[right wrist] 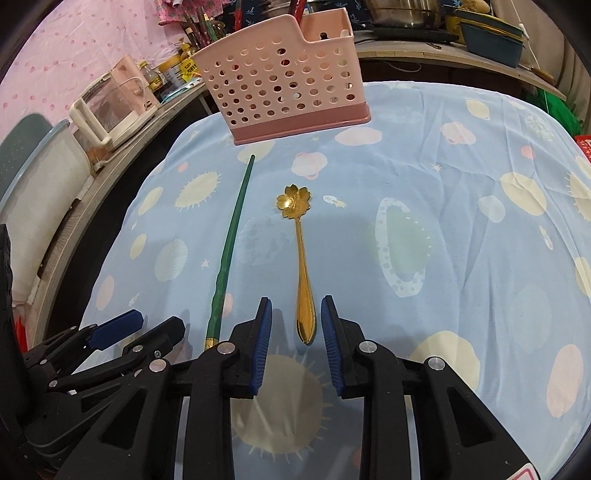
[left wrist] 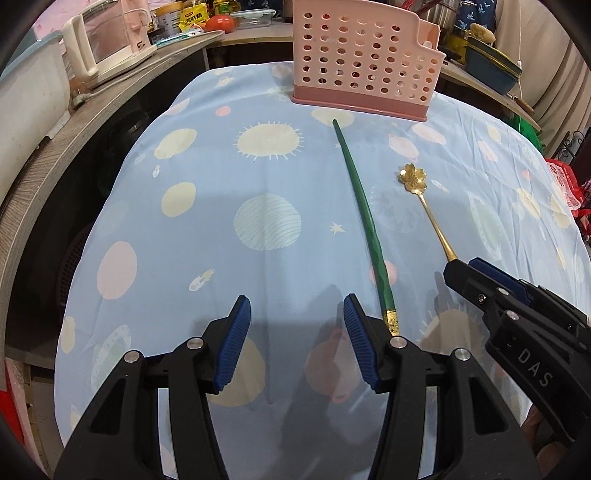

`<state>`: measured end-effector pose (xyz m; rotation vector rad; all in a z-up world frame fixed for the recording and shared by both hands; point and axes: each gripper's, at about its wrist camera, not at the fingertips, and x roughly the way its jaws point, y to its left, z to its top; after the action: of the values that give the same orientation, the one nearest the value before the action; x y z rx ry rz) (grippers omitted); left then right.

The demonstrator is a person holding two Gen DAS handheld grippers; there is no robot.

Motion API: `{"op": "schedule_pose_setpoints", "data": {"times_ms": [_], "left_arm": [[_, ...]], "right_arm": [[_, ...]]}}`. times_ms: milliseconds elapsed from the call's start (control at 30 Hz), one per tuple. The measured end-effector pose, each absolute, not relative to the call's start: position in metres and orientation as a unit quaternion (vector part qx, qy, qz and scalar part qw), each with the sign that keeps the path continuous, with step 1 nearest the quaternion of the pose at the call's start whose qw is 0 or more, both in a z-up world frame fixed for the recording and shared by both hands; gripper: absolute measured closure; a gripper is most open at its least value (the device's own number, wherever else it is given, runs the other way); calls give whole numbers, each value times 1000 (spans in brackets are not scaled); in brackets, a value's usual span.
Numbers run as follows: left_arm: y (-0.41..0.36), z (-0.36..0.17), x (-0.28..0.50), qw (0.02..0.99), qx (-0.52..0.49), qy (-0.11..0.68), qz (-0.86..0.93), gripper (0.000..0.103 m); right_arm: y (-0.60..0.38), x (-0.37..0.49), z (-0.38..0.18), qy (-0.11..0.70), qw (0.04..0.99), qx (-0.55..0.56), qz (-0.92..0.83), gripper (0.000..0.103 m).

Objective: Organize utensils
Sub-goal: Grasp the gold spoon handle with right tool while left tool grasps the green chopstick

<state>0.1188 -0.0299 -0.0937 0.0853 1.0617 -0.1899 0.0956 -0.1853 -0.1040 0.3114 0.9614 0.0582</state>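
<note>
Blue tablecloth (right wrist: 424, 177) holds one chopstick (right wrist: 231, 236), one spoon (right wrist: 301, 266), one holder (right wrist: 284, 74); both grippers gape, empty.

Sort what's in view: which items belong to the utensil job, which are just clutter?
Job items:
gold spoon, handle end between the open right gripper pads
green chopstick
pink utensil holder
left gripper, open, empty

Lying about:
kettle
tomato
blue tub

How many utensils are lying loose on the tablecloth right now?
2. A green chopstick lies left of a gold flower-bowled spoon, both in front of the pink holder. The spoon's handle end sits between the right gripper pads. The holder's contents are hidden.
</note>
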Motion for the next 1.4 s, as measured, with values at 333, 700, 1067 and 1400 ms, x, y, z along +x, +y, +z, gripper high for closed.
{"op": "schedule_pose_setpoints", "data": {"times_ms": [333, 700, 1067, 1400], "left_arm": [[-24, -99, 119, 855, 37, 510, -88, 53], [-27, -98, 117, 854, 35, 511, -92, 53], [-44, -96, 107, 851, 32, 510, -119, 47], [-64, -92, 99, 849, 24, 506, -146, 42]], "right_arm": [[-185, 99, -109, 464, 873, 151, 28, 86], [-190, 92, -109, 463, 873, 153, 21, 93], [-202, 67, -108, 463, 871, 162, 13, 93], [-208, 53, -108, 462, 871, 168, 10, 93]]}}
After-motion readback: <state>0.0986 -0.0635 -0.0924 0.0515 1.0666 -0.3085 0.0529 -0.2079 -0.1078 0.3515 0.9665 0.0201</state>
